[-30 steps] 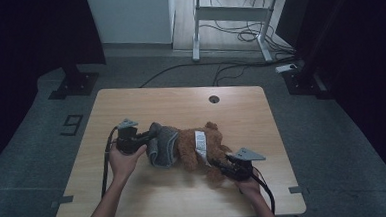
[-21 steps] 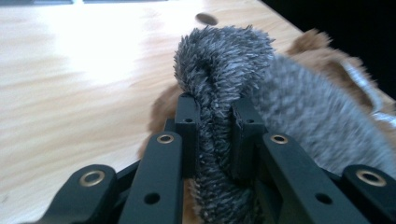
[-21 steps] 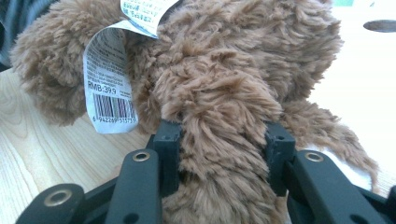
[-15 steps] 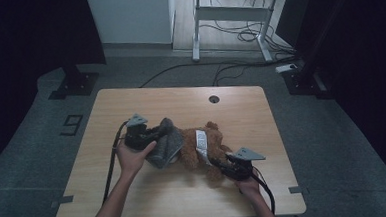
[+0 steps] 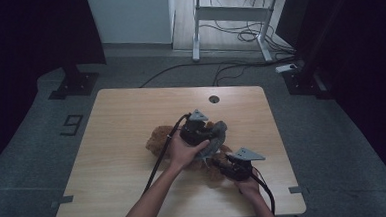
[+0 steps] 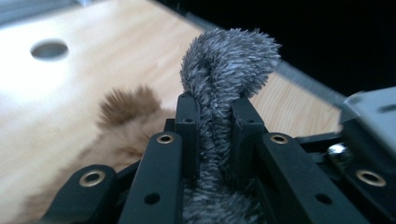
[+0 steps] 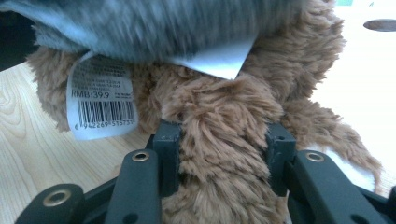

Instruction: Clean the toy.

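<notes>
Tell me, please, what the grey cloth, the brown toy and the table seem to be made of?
The grey cloth looks like soft plush fabric: short, dense, fuzzy fibres stand up where the left gripper pinches it. The brown toy, clamped by the right gripper, seems to be longer, shaggier synthetic fur, with a printed paper-like tag. The table looks like light wood or wood laminate, matte, with visible grain.

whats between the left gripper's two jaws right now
A fold of grey plush fabric is pinched between the left gripper jaws, clearest in the left gripper view, with the brown plush toy lying behind it on the table.
</notes>
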`<action>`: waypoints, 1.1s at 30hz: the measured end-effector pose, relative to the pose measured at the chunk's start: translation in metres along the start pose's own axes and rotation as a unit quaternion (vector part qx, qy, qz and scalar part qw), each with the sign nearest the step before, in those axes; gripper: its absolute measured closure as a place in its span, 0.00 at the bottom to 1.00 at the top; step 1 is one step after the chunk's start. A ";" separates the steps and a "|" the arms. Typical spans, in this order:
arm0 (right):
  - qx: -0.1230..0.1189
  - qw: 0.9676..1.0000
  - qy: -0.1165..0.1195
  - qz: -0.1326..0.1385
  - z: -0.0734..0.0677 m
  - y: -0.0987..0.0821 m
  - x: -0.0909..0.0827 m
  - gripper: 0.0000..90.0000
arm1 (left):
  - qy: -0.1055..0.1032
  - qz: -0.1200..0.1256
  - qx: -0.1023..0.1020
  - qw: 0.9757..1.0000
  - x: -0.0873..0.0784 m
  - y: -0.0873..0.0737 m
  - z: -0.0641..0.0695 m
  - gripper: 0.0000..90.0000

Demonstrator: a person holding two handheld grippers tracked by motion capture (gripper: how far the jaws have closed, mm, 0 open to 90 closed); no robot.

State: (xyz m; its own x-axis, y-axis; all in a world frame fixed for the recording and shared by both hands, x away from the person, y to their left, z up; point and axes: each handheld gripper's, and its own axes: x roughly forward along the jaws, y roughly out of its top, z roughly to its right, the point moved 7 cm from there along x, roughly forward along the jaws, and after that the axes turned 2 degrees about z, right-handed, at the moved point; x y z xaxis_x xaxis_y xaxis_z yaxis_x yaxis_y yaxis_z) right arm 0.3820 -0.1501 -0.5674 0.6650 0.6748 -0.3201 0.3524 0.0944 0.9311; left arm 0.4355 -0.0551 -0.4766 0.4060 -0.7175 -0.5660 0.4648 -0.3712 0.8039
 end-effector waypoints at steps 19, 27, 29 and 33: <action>-0.013 1.000 -0.009 -0.010 0.001 -0.005 0.002 0.66 | 0.094 0.028 -0.069 0.993 -0.079 -0.039 -0.079 0.85; -0.016 1.000 -0.011 -0.006 0.001 -0.005 0.003 0.66 | 0.137 0.044 -0.132 0.981 -0.135 -0.076 -0.134 0.84; -0.017 1.000 -0.011 -0.007 0.001 -0.006 0.002 0.66 | 0.146 0.037 -0.143 0.978 -0.142 -0.089 -0.143 0.84; -0.016 1.000 -0.012 -0.007 0.001 -0.005 0.003 0.66 | 0.135 0.035 -0.172 0.975 -0.142 -0.113 -0.149 0.83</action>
State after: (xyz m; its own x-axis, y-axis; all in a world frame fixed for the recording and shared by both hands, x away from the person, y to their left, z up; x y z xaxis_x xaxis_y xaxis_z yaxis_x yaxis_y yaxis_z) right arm 0.3831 -0.1496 -0.5737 0.6760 0.6555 -0.3367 0.3405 0.1273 0.9316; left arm 0.4426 0.1766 -0.5143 0.6167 -0.5356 -0.5769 0.6461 -0.0742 0.7597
